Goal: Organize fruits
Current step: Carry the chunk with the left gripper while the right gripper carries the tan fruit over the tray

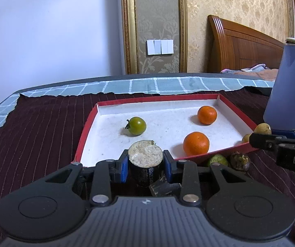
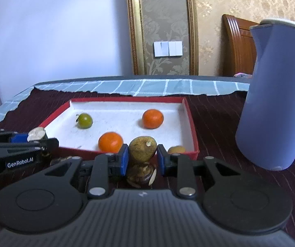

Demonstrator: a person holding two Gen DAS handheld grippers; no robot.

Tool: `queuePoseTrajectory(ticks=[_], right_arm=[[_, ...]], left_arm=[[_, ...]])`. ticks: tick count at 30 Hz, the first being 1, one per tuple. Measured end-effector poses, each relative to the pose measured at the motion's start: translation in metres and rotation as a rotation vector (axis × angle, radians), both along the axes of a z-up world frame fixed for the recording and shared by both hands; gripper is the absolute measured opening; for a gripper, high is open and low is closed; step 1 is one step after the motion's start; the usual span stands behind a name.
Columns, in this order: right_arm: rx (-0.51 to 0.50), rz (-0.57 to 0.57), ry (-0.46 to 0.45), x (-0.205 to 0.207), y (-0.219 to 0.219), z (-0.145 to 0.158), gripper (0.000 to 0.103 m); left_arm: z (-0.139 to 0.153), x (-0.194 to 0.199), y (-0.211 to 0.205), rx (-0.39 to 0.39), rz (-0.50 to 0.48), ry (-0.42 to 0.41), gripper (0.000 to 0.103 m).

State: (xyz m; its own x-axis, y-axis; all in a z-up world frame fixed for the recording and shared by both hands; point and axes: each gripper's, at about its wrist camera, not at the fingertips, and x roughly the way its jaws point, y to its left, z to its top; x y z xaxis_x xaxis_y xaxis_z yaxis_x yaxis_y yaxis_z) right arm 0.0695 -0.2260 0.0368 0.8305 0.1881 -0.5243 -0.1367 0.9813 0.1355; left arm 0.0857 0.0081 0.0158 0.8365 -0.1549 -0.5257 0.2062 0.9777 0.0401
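My left gripper (image 1: 145,163) is shut on a short dark cane piece (image 1: 145,154) with a pale cut top, held just above the near rim of the red tray (image 1: 85,131). In the tray lie a green tomato (image 1: 136,125) and two oranges (image 1: 207,114) (image 1: 196,143). My right gripper (image 2: 143,156) is shut on a yellow-brown fruit (image 2: 141,147) over the tray's (image 2: 191,123) front edge. A dark water chestnut (image 2: 141,175) lies on the cloth beneath it. Each gripper also shows in the other's view: the right gripper (image 1: 255,139), the left gripper (image 2: 44,141).
A tall blue kettle (image 2: 275,94) stands on the dark striped cloth right of the tray. A small yellow fruit (image 2: 176,149) sits in the tray's near right corner. A green fruit (image 1: 217,160) and a chestnut (image 1: 239,161) lie in front of the tray. A bed headboard stands behind.
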Motion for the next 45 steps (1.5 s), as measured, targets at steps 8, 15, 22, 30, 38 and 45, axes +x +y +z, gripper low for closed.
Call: queuePoseTrajectory(ticks=[8, 15, 22, 30, 38, 45], right_arm=[[-0.001, -0.009, -0.001, 0.011, 0.001, 0.004, 0.028], [-0.012, -0.003, -0.004, 0.019, 0.005, 0.007, 0.028], [-0.022, 0.002, 0.0, 0.025, 0.007, 0.008, 0.028], [-0.027, 0.007, 0.01, 0.03, 0.008, 0.006, 0.028], [-0.033, 0.009, 0.019, 0.037, 0.007, 0.005, 0.028], [-0.04, 0.01, 0.02, 0.043, 0.007, 0.008, 0.028]], left_arm=[[0.006, 0.009, -0.008, 0.012, -0.007, -0.008, 0.033], [0.01, 0.017, -0.014, 0.026, -0.01, -0.016, 0.033], [0.011, 0.023, -0.015, 0.033, -0.002, -0.015, 0.033], [0.011, 0.033, -0.018, 0.041, 0.015, -0.014, 0.033], [0.007, 0.044, -0.024, 0.061, 0.019, 0.001, 0.033], [0.007, 0.053, -0.028, 0.074, 0.03, 0.004, 0.033]])
